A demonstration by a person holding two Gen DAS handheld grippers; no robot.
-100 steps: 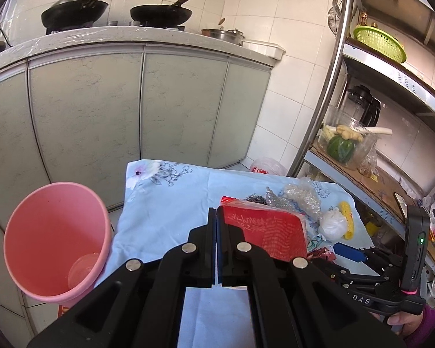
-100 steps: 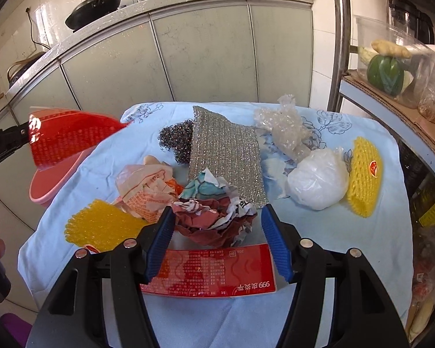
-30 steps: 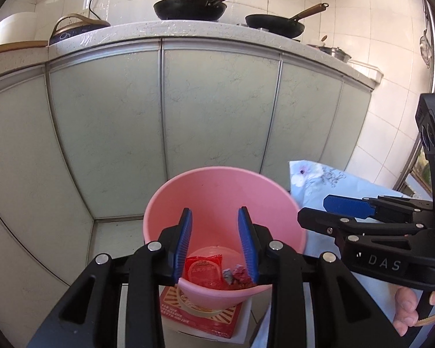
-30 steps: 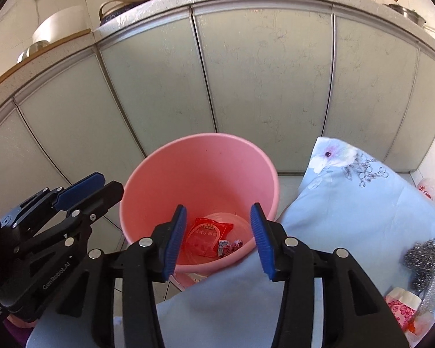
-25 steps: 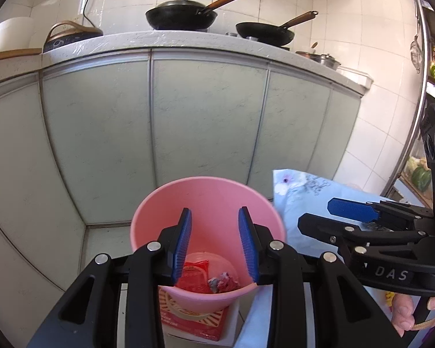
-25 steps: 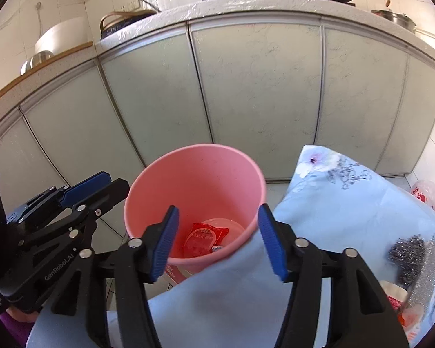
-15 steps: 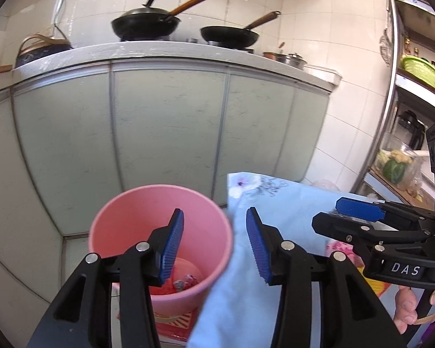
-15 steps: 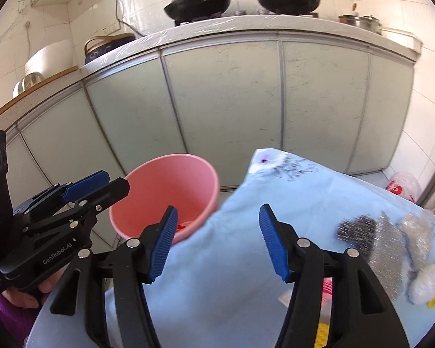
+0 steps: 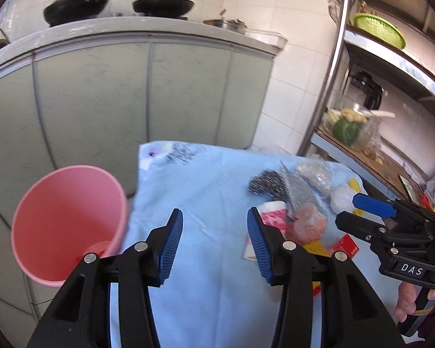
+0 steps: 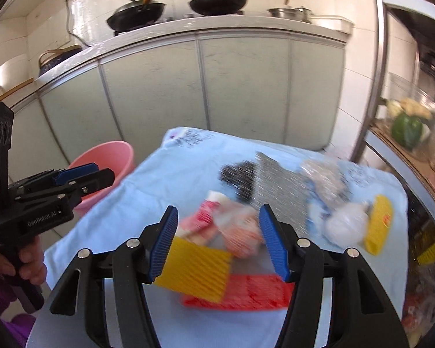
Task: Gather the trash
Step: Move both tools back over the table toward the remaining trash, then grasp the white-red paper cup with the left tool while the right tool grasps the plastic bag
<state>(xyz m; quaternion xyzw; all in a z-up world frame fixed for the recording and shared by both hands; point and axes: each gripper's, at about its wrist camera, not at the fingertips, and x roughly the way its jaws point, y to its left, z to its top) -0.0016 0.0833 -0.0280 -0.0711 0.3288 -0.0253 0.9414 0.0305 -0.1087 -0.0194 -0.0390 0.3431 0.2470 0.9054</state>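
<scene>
Trash lies scattered on the light blue cloth (image 10: 148, 191) of the table, mostly from the 12 to the 3 o'clock side of the right wrist view. Left gripper (image 9: 214, 242) is released, with only bare cloth between its blue pads; its jaws have just been opening. Right gripper (image 10: 217, 242) is also released and grips nothing, its jaws having just been opening too. Between its fingers, lower on the cloth, I see a yellow ribbed piece (image 10: 197, 269), a red flat wrapper (image 10: 246, 294) and a crumpled pink-white wrapper (image 10: 237, 232), all blurred. At 12 o'clock lie a dark steel scourer (image 10: 237, 177) and a silver mesh cloth (image 10: 278, 179). At 2 o'clock is a white wad (image 10: 346, 226). The pink bin (image 9: 63, 223) stands beside the table edge, at 9 o'clock in the left wrist view, with something red at its bottom.
</scene>
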